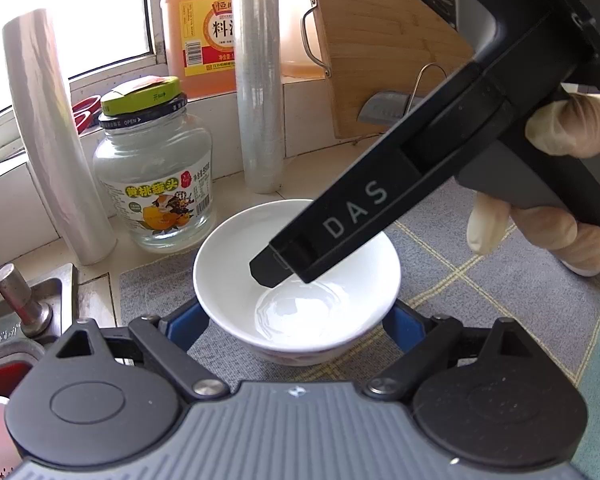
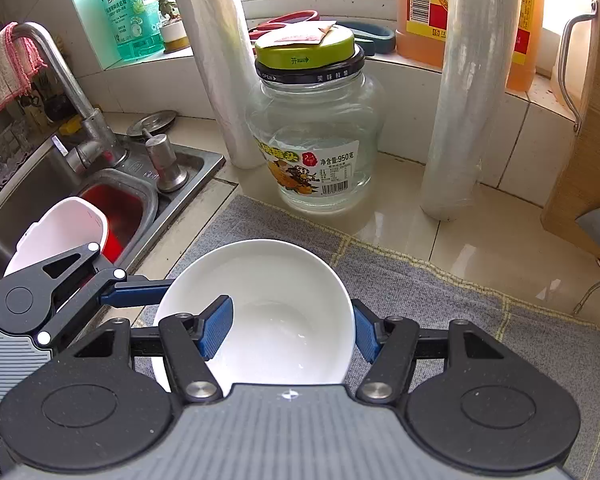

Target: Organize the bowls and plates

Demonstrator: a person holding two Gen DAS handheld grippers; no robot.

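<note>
A white bowl sits on the grey mat beside the sink, its right wall pinched by the right tool. The left tool straddles it, not visibly pressing. No plates or stack show; sorting looks barely begun.

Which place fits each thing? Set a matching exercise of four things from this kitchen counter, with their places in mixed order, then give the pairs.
Things:
1. white bowl
2. glass jar with green lid
3. orange bottle
4. pink-edged cloth

Places:
A. draped over the tap
B. on the window ledge
C. on the grey mat, one pad of the right tool inside its rim
D. on the counter between two rolls of cling film

Pairs: 1-C, 2-D, 3-B, 4-A
</note>
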